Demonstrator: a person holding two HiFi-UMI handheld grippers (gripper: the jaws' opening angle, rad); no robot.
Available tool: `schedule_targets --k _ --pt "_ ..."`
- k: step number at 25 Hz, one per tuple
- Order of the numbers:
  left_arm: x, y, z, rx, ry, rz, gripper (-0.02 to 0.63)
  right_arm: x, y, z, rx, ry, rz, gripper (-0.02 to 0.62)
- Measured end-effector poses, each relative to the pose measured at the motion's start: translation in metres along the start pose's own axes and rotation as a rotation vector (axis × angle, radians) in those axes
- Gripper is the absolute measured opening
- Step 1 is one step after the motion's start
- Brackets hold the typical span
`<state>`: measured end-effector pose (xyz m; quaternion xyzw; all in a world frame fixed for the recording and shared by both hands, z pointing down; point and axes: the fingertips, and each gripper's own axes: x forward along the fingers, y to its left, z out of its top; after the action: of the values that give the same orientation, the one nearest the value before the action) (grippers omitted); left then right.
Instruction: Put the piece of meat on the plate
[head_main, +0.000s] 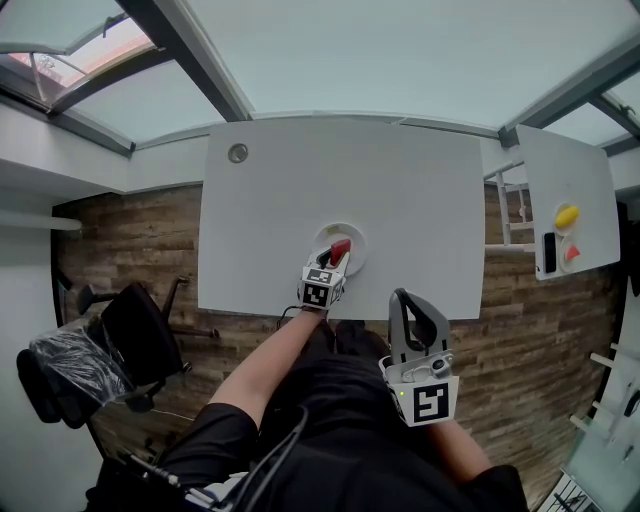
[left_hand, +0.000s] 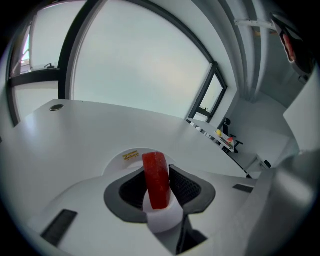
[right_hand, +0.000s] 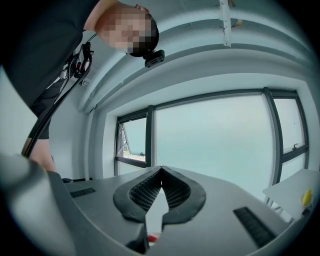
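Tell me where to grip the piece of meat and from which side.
Grip the piece of meat across its two broad flat faces, near its lower middle, coming from the near edge of the table as the left gripper does. It is a thin slab standing on edge over the plate, so its narrow thickness fits between the pads.

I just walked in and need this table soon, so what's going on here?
A person is working with two handheld grippers. The left gripper grips a red piece of meat, upright, over the white plate on the white table, not yet released. The right gripper is shut and empty, held back near the person's body.
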<state>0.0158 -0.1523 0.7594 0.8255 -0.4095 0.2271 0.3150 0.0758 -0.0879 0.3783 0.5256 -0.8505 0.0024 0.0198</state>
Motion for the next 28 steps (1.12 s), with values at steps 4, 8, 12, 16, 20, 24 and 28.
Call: schedule_targets --k 4,8,12,16,20,24,28 --pt "0.002 0.001 -0.003 0.020 0.012 -0.003 0.146 -0.002 0.002 -0.003 0.028 0.004 0.001 0.005" --pt "0.002 0.000 -0.006 0.040 0.016 0.007 0.192 -0.004 0.007 -0.002 -0.001 0.002 0.013 0.005" --pt "0.001 0.005 -0.007 0.073 0.018 0.041 0.198 -0.009 0.004 -0.004 -0.007 0.014 -0.008 0.005" --pt "0.001 0.010 -0.016 0.106 0.054 0.064 0.212 -0.016 -0.002 -0.003 0.006 0.011 -0.033 0.005" --pt "-0.004 0.018 -0.020 0.091 0.058 0.092 0.224 -0.017 0.006 -0.002 -0.033 0.006 -0.022 0.005" --pt "-0.008 0.019 -0.020 0.065 0.042 0.081 0.229 -0.016 0.018 0.002 -0.072 -0.001 0.007 0.005" --pt "-0.009 0.018 -0.027 0.016 0.047 0.059 0.249 -0.017 0.020 0.000 -0.069 0.009 0.019 0.005"
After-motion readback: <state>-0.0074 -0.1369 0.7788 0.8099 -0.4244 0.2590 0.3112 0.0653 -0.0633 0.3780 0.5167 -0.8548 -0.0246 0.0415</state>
